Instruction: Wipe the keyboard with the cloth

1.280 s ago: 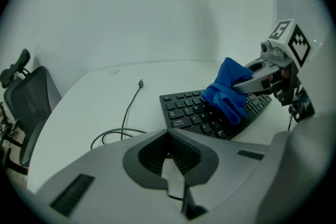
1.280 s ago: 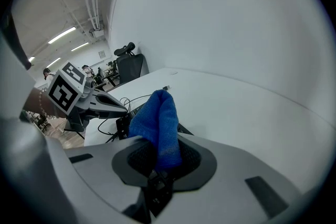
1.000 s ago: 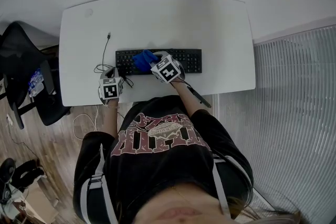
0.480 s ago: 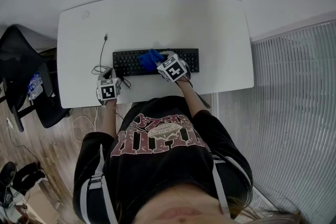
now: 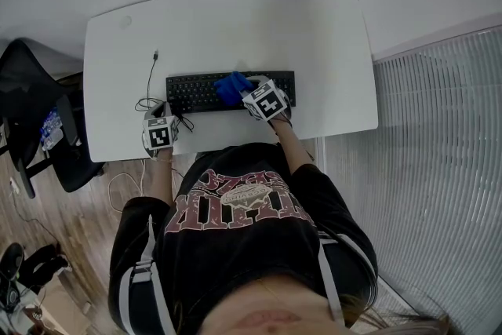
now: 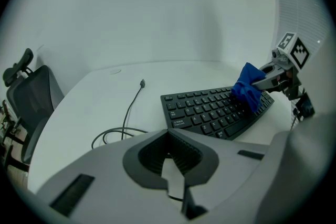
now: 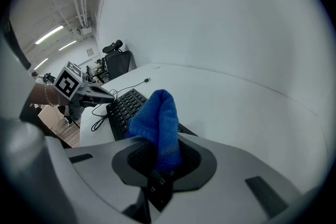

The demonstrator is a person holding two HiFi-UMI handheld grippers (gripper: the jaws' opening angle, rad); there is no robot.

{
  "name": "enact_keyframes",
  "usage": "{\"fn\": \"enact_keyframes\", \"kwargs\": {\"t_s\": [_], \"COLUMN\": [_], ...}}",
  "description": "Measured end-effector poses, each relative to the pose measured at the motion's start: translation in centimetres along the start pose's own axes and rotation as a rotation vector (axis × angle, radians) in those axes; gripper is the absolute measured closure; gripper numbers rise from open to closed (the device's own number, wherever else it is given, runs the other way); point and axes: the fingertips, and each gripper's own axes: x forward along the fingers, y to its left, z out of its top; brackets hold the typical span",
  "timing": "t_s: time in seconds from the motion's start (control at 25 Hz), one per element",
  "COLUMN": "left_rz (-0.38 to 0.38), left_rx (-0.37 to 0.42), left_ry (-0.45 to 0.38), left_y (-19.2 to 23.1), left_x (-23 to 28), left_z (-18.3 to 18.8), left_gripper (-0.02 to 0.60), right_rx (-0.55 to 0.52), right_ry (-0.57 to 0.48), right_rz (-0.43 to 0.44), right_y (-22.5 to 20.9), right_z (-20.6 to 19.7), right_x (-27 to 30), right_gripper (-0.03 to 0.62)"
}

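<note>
One white counter [image 5: 235, 27] carries one black keyboard [image 5: 196, 92], on whose middle keys rests one blue cloth [image 5: 231, 87], clamped in the right tool [image 7: 157, 165] as its own view shows plainly; the left tool [image 6: 170, 165] sits closed, empty.

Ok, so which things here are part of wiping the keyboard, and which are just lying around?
In the job: keyboard, blue cloth, right gripper clamping the cloth.
Just lying about: loose cable on the desk, office chair beside it.
</note>
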Motion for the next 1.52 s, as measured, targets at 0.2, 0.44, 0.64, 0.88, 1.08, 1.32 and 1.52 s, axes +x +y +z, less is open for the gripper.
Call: {"fn": "enact_keyframes", "kwargs": {"t_s": [0.2, 0.44, 0.64, 0.88, 1.08, 1.32, 1.52], "left_rz": [0.0, 0.003, 0.003, 0.004, 0.001, 0.007, 0.009], "left_rx": [-0.003, 0.002, 0.003, 0.003, 0.003, 0.006, 0.004], "left_ry": [0.003, 0.005, 0.007, 0.007, 0.008, 0.008, 0.012], "left_y": [0.1, -0.2, 0.2, -0.1, 0.0, -0.1, 0.1], "left_x": [0.1, 0.1, 0.1, 0.1, 0.0, 0.1, 0.5], "left_z": [0.0, 0.2, -0.1, 0.1, 0.1, -0.1, 0.0], "left_gripper": [0.549, 0.549, 0.549, 0.549, 0.549, 0.549, 0.549], "right_rx": [0.002, 0.02, 0.027, 0.058, 0.094, 0.113, 0.139], "right_ry": [0.011, 0.028, 0.045, 0.045, 0.046, 0.055, 0.052], "right_rz": [-0.003, -0.011, -0.029, -0.058, -0.102, -0.145, -0.162], "right_y": [-0.6, -2.0, -3.2, -5.2, -6.8, -8.8, -9.7], "right_z": [-0.5, -1.3, -2.3, -3.9, -5.3, -7.1, -8.0], "right_x": [-0.3, -1.5, -2.1, -3.9, -5.4, -6.8, -7.2], "right_gripper": [0.53, 0.53, 0.53, 0.53, 0.53, 0.53, 0.53]}}
